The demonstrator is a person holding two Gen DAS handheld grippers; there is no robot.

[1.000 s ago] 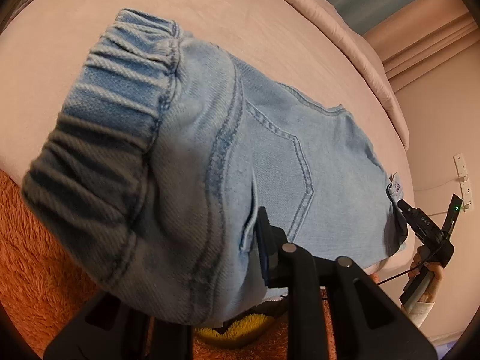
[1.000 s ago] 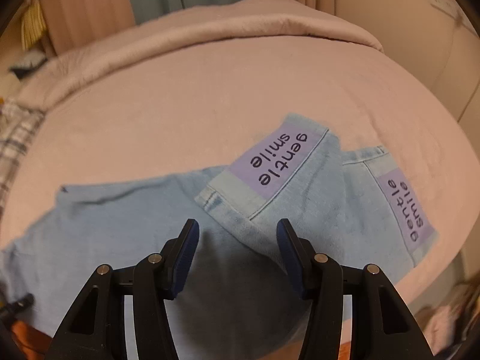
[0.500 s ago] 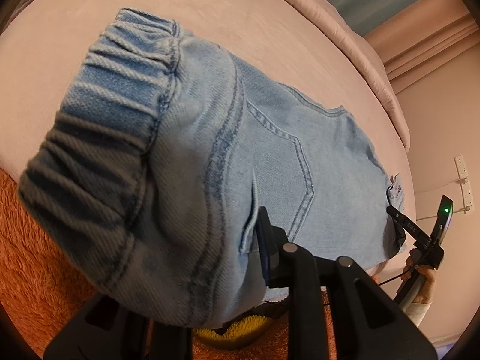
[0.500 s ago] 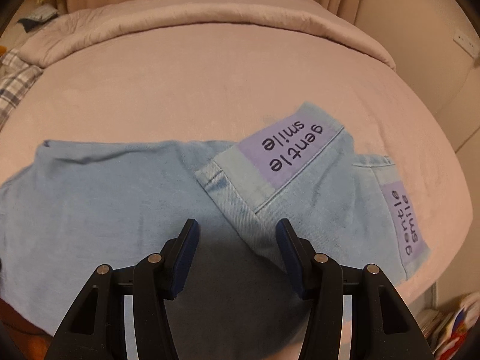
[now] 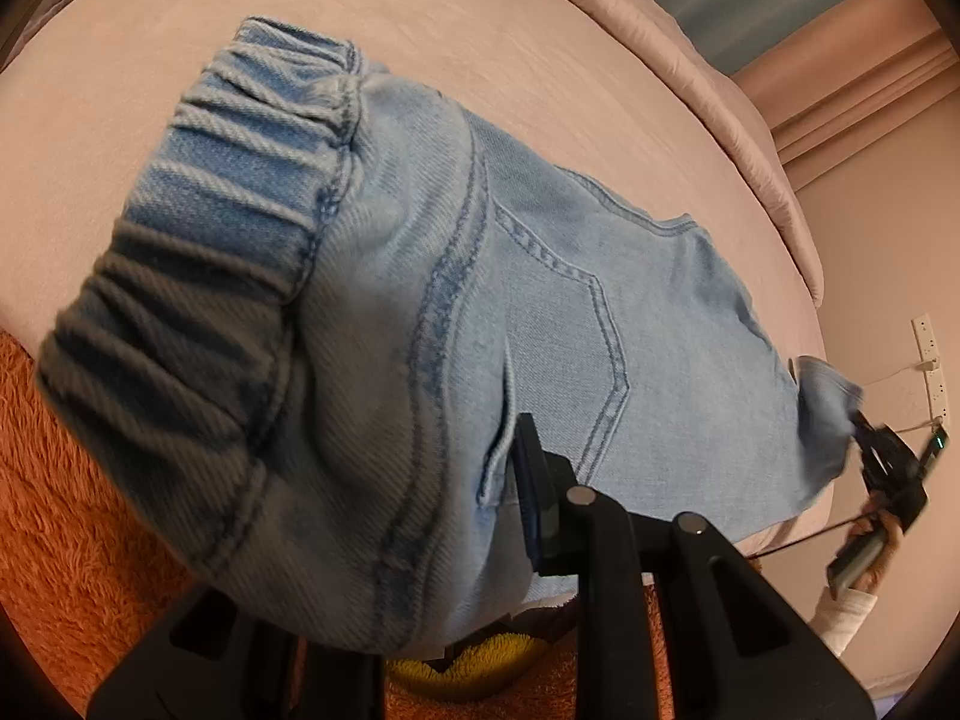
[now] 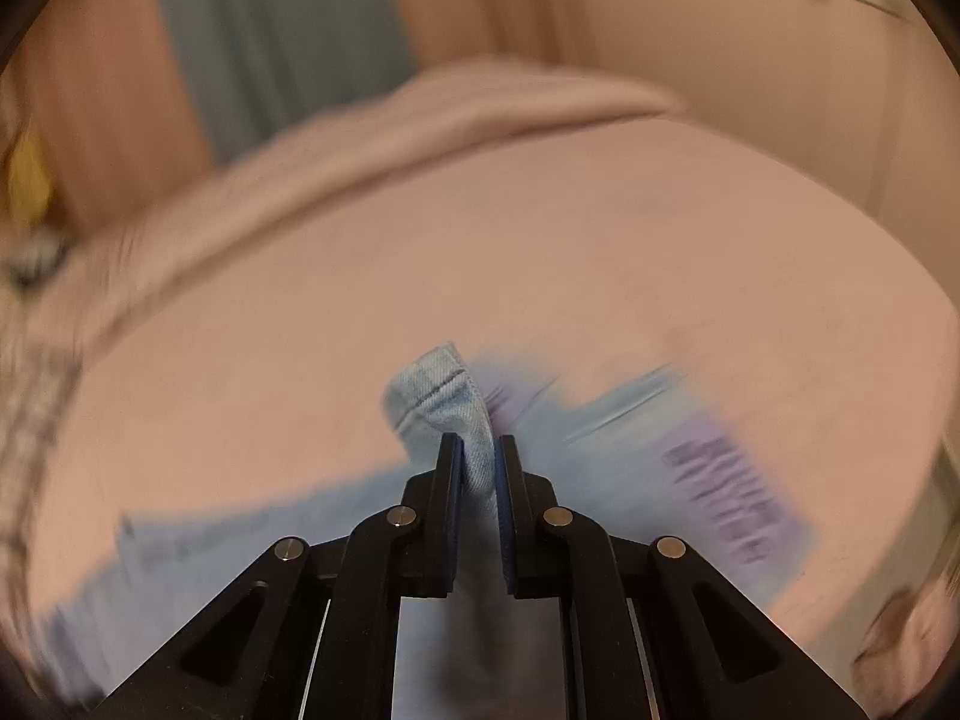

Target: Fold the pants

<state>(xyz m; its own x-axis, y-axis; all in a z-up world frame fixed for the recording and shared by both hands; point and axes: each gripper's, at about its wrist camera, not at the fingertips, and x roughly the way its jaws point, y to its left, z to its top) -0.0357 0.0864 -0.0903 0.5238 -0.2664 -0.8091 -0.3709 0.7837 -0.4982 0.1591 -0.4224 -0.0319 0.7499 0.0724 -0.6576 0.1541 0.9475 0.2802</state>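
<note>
1. Left wrist view: the pants (image 5: 540,312), light blue denim, fill most of the frame; they lie on the pink bed (image 5: 420,60), with the gathered elastic waistband (image 5: 240,210) at the near left and the legs running off to the far right.
2. The waist end hangs over the near edge of the bed, above the orange rug (image 5: 72,510); a back pocket (image 5: 558,348) with double stitching faces up.
3. Only one finger (image 5: 534,498) of the left gripper (image 5: 456,516) shows, with its blue pad against the denim; the other finger is hidden under the cloth, so the jaws appear closed on the waist area, though the pinch itself is covered.
4. At the far right the right gripper (image 5: 864,426) meets the leg end of the pants; it is small and smeared there, and a hand (image 5: 864,564) below it is cut off by the frame edge.
5. A yellow fuzzy thing (image 5: 480,660) peeks out beneath the pants at the near edge; what it is cannot be made out.
6. Right wrist view: heavy blur smears everything but the right gripper (image 6: 478,450); its jaws stand narrow, clamped on a raised fold of hem (image 6: 438,396).
7. A purple label (image 6: 726,498) lies to the right on the other leg; its lettering is too blurred to read.
8. Beyond the bed, the curtain (image 6: 270,30) is only a streak.
</note>
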